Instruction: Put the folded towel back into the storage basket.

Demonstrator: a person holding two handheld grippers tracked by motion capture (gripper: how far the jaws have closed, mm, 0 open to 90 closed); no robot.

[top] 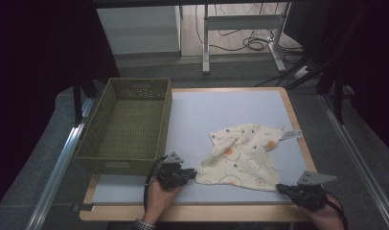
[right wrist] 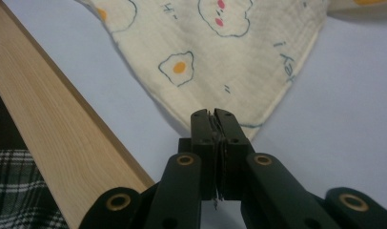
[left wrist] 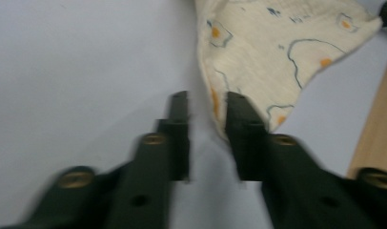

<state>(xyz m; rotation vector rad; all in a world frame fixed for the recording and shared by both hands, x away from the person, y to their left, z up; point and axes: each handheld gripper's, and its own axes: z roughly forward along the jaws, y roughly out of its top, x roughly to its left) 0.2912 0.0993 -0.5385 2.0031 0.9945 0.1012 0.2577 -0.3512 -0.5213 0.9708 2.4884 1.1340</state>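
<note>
A cream cloth (top: 243, 155) printed with fried eggs and clouds lies rumpled on the pale blue mat, right of centre. My left gripper (top: 192, 175) is at the cloth's near left corner (left wrist: 220, 121), jaws open a little, the corner's edge lying beside the right jaw. My right gripper (top: 281, 188) is at the near right corner, and its jaws are shut on the cloth's corner (right wrist: 215, 117). The rest of the cloth (right wrist: 210, 52) spreads out flat ahead of it.
A green woven basket (top: 128, 125) stands at the mat's left side, just beyond my left gripper. The table's wooden edge (right wrist: 63, 129) runs close by the right gripper. Table legs and cables are on the floor beyond.
</note>
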